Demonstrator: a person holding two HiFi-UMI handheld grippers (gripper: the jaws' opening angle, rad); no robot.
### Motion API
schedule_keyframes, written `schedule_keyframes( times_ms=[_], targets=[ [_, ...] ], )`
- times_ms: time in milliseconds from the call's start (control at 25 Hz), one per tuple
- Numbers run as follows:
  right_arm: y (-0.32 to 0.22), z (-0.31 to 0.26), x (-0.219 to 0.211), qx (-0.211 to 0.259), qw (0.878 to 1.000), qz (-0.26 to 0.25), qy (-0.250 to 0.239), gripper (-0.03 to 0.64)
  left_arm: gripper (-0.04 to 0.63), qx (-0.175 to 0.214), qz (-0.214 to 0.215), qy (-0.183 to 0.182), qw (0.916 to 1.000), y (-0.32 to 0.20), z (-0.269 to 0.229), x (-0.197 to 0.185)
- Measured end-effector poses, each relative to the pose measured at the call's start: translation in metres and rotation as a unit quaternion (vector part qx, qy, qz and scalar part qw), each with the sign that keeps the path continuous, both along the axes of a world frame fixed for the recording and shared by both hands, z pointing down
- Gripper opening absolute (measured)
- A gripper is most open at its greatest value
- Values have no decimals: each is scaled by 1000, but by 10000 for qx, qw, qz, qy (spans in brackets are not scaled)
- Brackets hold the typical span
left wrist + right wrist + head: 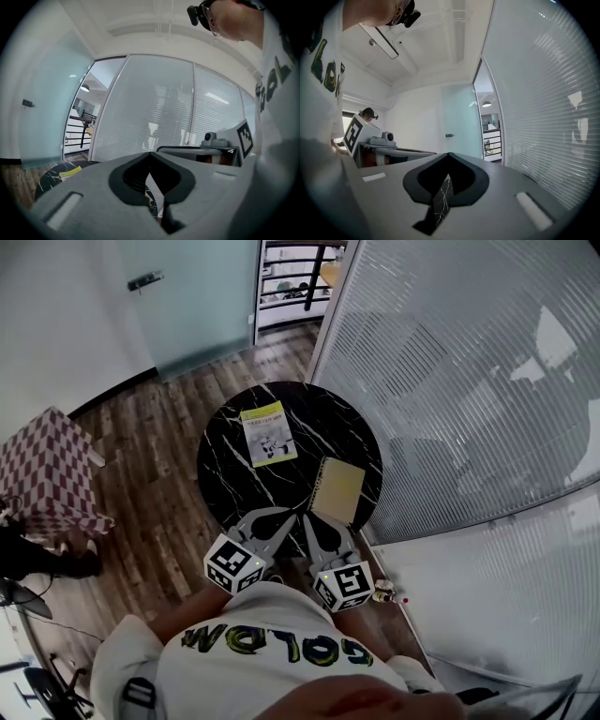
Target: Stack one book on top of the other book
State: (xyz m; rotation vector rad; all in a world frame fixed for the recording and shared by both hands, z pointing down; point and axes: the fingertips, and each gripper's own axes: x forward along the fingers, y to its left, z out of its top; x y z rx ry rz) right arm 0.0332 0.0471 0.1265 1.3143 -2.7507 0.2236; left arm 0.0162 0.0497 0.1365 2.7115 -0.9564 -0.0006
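On black round table (330, 416): green book (268, 433) flat toward far-left edge, yellow book (339, 490) at right edge, well apart, unstacked. At near edge, left gripper (280, 516) and right gripper (312, 520) side by side, each with jaws pressed together, nothing between.

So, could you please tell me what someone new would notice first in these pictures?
The round black marble table stands out in the middle of the head view, with two books lying apart on it: a green-yellow illustrated book at the far left and a plain yellow book nearer, at the right. At the table's near edge the left claw and right claw are both shut and empty.
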Motion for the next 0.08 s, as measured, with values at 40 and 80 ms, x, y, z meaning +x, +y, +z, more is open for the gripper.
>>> schedule_keyframes(
  times_ms=[40, 80],
  targets=[
    [0, 1, 0, -3, 10000, -1, -11, 2, 2, -2, 2, -6, 10000, 0, 1, 0],
    [0, 1, 0, -4, 10000, -3, -21, 2, 2, -3, 5, -13, 10000, 1, 1, 0]
  ],
)
